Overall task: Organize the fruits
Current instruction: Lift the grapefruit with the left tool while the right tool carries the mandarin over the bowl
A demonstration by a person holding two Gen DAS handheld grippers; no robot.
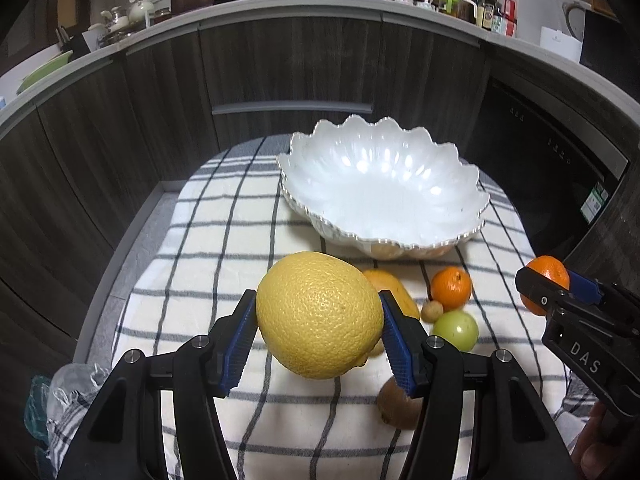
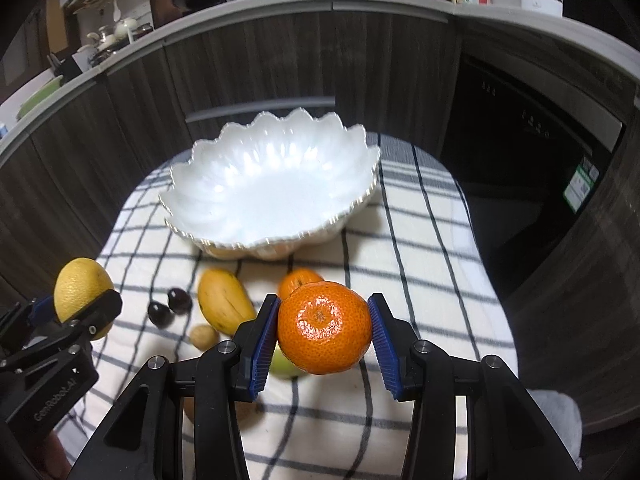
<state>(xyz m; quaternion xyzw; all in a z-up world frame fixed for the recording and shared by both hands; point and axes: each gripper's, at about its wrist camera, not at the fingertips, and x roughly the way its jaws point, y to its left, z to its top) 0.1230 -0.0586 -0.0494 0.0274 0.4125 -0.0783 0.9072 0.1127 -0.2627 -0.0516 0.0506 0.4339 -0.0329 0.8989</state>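
My left gripper [image 1: 318,320] is shut on a big yellow citrus fruit [image 1: 320,314], held above the checked cloth; it also shows at the left of the right wrist view [image 2: 82,288]. My right gripper [image 2: 324,328] is shut on an orange tangerine [image 2: 324,328], seen at the right edge of the left wrist view [image 1: 550,276]. An empty white scalloped bowl [image 1: 472,200] [image 2: 200,200] stands beyond both. On the cloth lie a second tangerine [image 1: 451,287], a mango [image 2: 224,300], a green fruit [image 1: 456,330], a small tan fruit [image 2: 203,336], a kiwi [image 1: 396,404] and two dark plums [image 2: 170,307].
The checked cloth [image 1: 224,240] covers a small table whose far edge lies just behind the bowl. Dark wooden cabinets [image 1: 280,64] and a black appliance [image 2: 532,152] stand close behind. A crumpled plastic bag [image 1: 60,392] lies at the table's left front.
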